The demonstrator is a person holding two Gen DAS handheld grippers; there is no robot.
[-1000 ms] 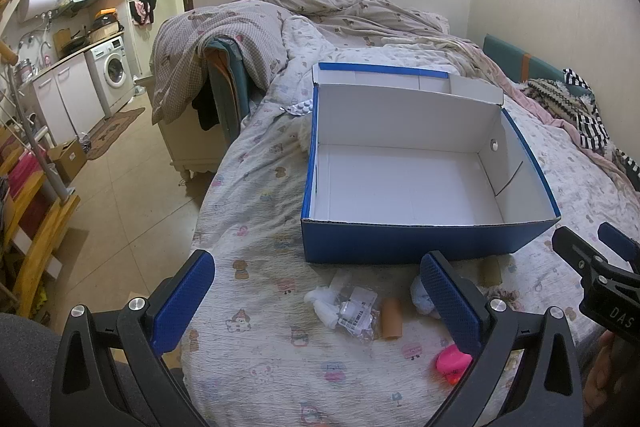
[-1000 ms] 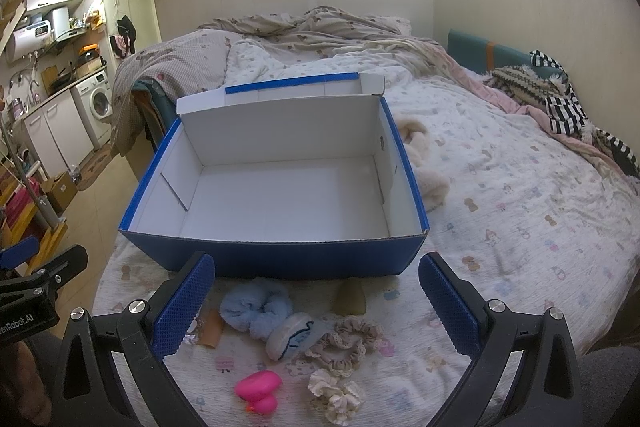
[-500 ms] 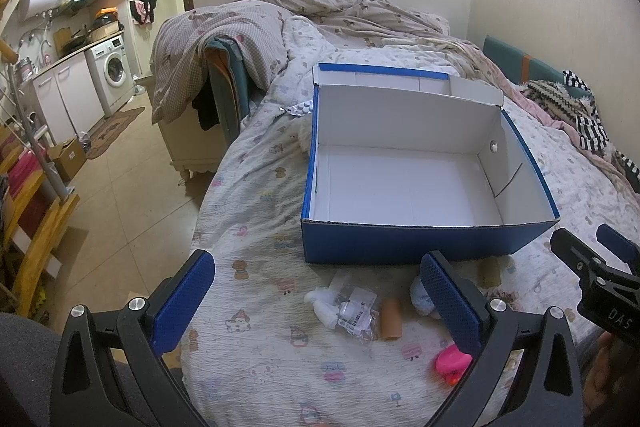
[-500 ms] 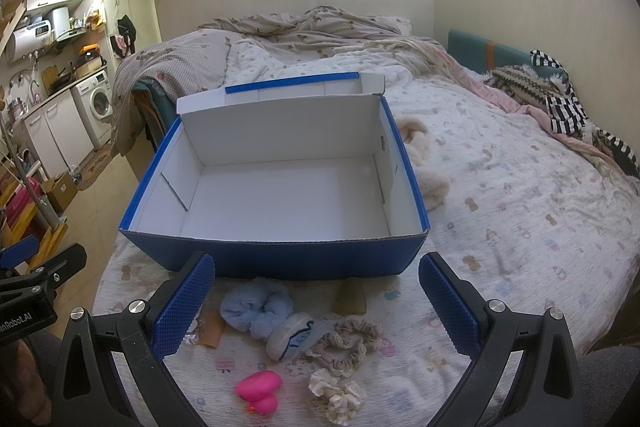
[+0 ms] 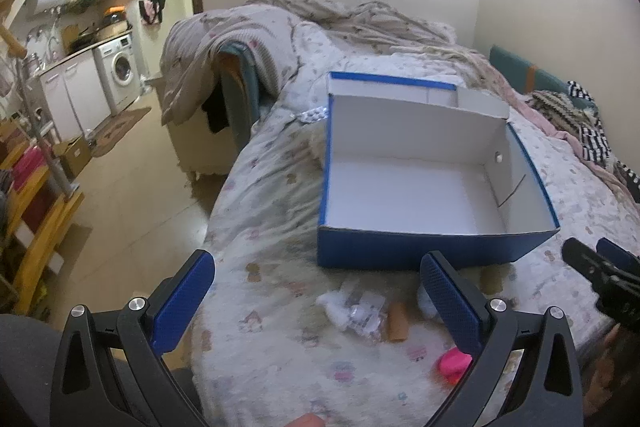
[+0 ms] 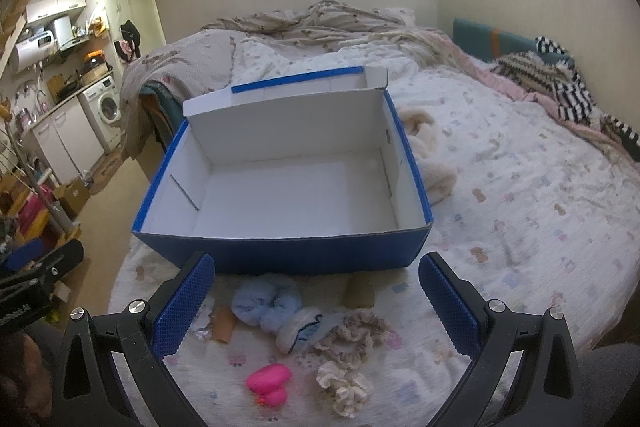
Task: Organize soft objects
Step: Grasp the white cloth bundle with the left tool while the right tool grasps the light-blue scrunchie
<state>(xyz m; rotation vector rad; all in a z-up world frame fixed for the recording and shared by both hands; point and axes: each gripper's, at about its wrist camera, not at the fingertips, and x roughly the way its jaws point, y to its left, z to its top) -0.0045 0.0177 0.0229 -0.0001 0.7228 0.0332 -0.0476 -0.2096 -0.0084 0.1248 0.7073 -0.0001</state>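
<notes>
Clearly nothing has gone into the blue box (image 6: 280,259) yet: it sits open on the bed (image 6: 520,195), its white floor bare, and all the small soft things lie in a loose scatter just in front of its near wall. The pale blue fluffy scrunchie (image 6: 266,303) lies closest to the box, with a small white-and-blue sock-like piece (image 6: 300,329) touching its lower edge; beside that are a beige ruffled scrunchie (image 6: 352,335) and, nearer the edge of the bed, a cream one (image 6: 344,385). A bright pink squishy toy (image 6: 269,383) sits in front of them all. I would judge every one of these to be feather-light and compressible, so they will squash and give rather than slip; the scrunchies are best pinched across the bunched fabric of the ring, and the pink toy around its fattest part, where the pads can sink in. The only worry I see is snagging two neighbours at once, since the sock-like piece and the scrunchies touch. The right gripper (image 6: 316,303) hangs above this pile with its blue pads spread wide, holding and touching nothing. The left gripper (image 5: 316,301) is likewise spread wide and empty, hovering over a crumpled clear wrapper (image 5: 356,311) and a small tan tube (image 5: 398,321) at the left of the scatter.
</notes>
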